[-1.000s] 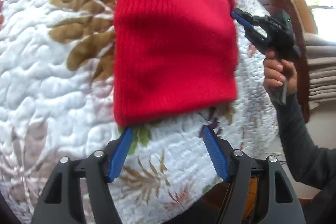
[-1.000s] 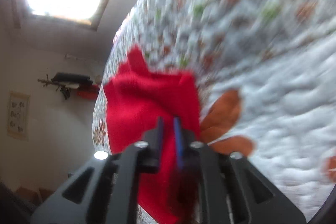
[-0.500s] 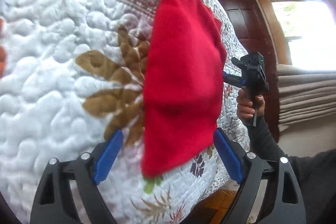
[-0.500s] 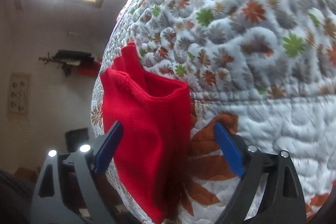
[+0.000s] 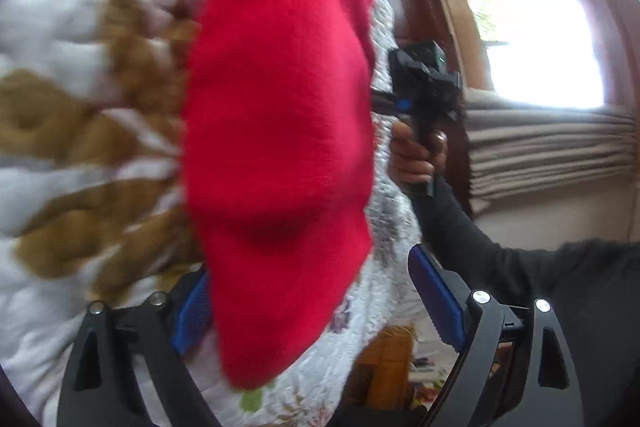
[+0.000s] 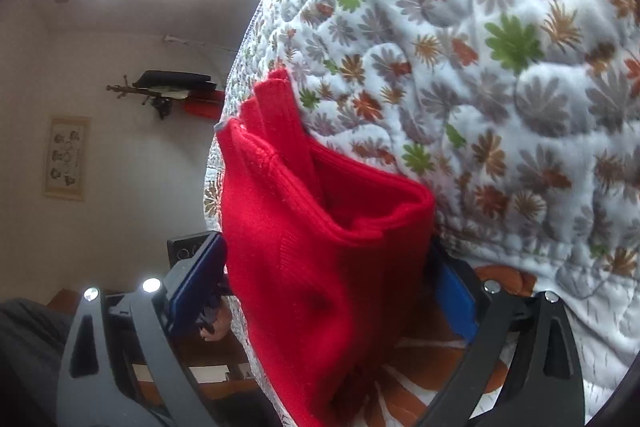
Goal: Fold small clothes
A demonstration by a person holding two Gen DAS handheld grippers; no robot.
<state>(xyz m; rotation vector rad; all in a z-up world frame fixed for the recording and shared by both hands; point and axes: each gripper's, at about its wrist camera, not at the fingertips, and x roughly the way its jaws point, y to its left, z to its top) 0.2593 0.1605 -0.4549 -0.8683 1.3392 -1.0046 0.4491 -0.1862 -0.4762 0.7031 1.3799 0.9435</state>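
Our left hand-held gripper (image 5: 316,303) has its two blue fingers (image 5: 436,299) wide apart; the near corner of the red knit piece (image 5: 280,131) sits in the gap between them, and we cannot tell if either finger touches it, because the picture is blurry there. Our right hand-held gripper (image 6: 324,291) is wide apart too; the red knit piece (image 6: 320,267) fills the space between its fingers (image 6: 196,279), but nothing is squeezed. So neither one is holding the cloth right now.

The red knit piece lies flat on the bed quilt (image 6: 500,75), near the quilt's edge; it already looks doubled over, with a soft rolled edge on top and some ribbed ends (image 6: 276,107) poking out at the far side. In the left view we can see our right hand (image 5: 416,155) and dark sleeve (image 5: 500,267) gripping the other tool (image 5: 424,83) just beside the cloth's far edge.

We think we are between folds; one fold looks done, and both tools are lined up on the near edge to take hold. The next move calls for closing both on the same edge, each one catching all the layers, then lifting together and laying that edge over evenly; if one side grabs only the top layer, the fold may come apart.
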